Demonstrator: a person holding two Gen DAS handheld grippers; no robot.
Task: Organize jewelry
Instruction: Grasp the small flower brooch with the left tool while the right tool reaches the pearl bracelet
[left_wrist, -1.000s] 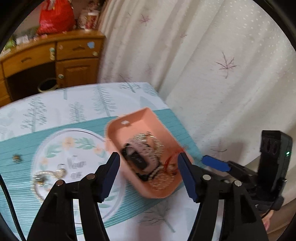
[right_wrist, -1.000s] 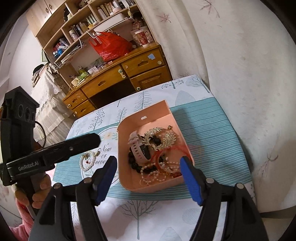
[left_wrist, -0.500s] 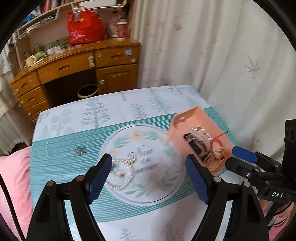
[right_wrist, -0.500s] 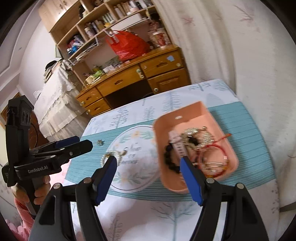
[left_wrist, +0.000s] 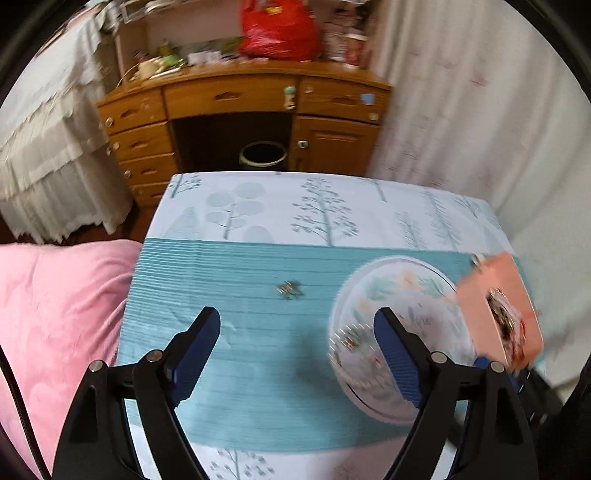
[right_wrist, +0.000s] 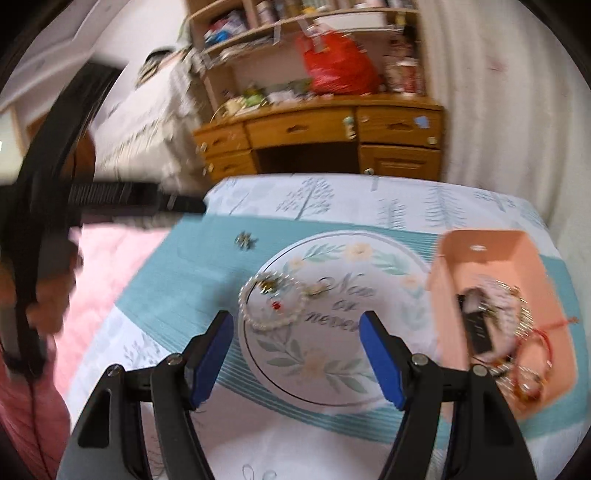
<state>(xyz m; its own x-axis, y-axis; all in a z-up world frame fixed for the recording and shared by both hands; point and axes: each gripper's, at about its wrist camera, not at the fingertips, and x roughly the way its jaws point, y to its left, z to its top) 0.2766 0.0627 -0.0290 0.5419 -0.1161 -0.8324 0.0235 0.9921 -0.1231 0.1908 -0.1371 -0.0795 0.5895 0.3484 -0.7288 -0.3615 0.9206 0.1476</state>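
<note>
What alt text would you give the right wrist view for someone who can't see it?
The open right gripper hovers empty over a teal-striped tablecloth, facing a pearl bracelet lying on a round floral print. To the right, a pink tray holds a watch, red cord and other jewelry; a small brooch lies apart, and the picture is motion-blurred.

A wooden desk (left_wrist: 236, 110) with drawers stands against the far wall, a red bag (left_wrist: 280, 29) on top, white curtain (left_wrist: 461, 110) at right, shelves (right_wrist: 295, 22) above.
</note>
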